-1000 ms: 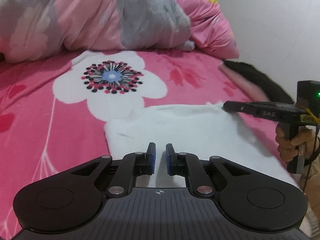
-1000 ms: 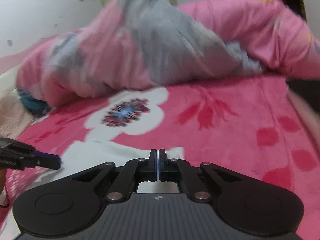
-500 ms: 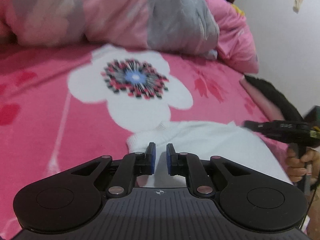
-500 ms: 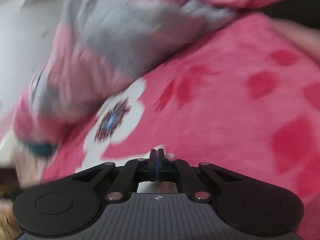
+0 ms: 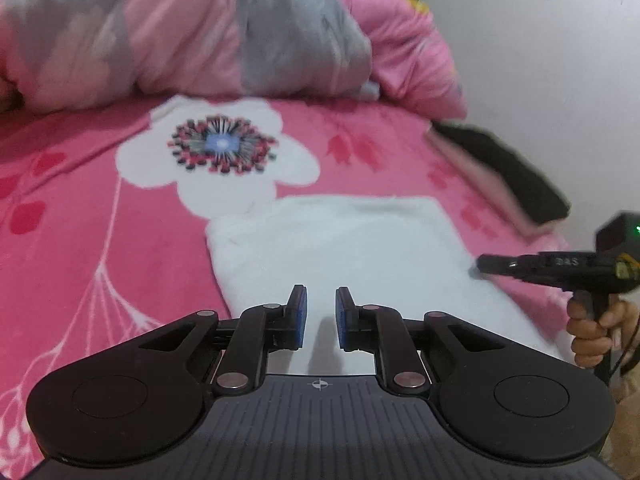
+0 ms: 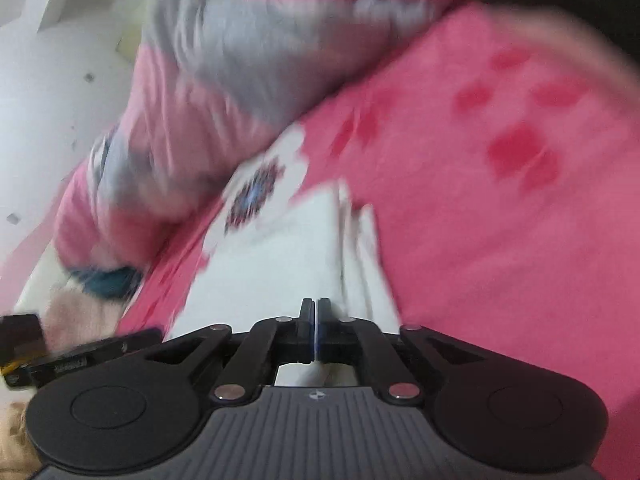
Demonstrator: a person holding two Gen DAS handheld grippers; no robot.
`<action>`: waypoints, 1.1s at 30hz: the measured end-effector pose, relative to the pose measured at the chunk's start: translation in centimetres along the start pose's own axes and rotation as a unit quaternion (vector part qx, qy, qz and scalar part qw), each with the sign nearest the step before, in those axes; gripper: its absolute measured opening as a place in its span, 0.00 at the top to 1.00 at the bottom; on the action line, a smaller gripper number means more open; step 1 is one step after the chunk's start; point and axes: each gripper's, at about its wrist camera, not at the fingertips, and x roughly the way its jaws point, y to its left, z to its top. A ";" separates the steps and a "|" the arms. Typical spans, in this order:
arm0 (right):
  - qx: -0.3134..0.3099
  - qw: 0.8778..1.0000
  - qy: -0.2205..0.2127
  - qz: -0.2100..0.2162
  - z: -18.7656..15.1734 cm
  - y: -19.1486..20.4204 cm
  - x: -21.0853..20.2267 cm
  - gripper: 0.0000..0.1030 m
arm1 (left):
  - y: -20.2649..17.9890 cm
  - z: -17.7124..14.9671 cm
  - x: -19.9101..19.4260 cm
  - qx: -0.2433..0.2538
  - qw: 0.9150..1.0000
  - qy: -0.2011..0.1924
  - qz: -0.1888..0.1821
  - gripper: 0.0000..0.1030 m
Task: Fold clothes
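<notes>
White garment [image 5: 340, 248] lies folded flat on the pink floral bed sheet [image 5: 80, 208], near edge under the left gripper [image 5: 319, 316], whose jaws are parted and empty. Right gripper [image 6: 316, 330] jaws pressed together; can't tell if cloth is pinched. It sits at the garment's right edge. Right wrist view is blurred. Crumpled pink-grey duvet [image 5: 200, 28] behind.

The folded garment [image 5: 340, 248] lies on the bedsheet [image 5: 80, 208], the heaped quilt [image 5: 200, 28] behind it, a dark cloth [image 5: 516, 172] at its right.
</notes>
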 end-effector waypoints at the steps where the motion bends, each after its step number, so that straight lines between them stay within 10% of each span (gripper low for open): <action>1: -0.011 1.000 -0.014 0.014 -0.3 0.8 -1.6 0.99 | -0.2 -0.1 -1.0 0.005 1.000 -0.010 -0.008 0.86; 10: 0.008 1.000 0.017 0.011 -6.2 -0.3 -3.6 1.00 | -3.5 -3.2 -0.4 0.037 0.999 0.028 -0.015 0.86; 13: 0.016 0.999 -0.032 0.010 -5.6 -0.8 -6.3 0.97 | -3.4 -3.7 -0.7 0.026 0.999 0.022 -0.013 0.86; 16: 0.017 0.999 -0.049 0.015 -4.4 -1.4 -6.4 0.74 | -2.6 -3.6 -1.1 0.007 1.000 0.009 -0.006 0.85; 33: -0.047 0.999 0.000 -0.005 -1.5 -0.5 -0.5 0.57 | 0.0 -3.0 -0.9 -0.028 0.999 -0.016 0.027 0.79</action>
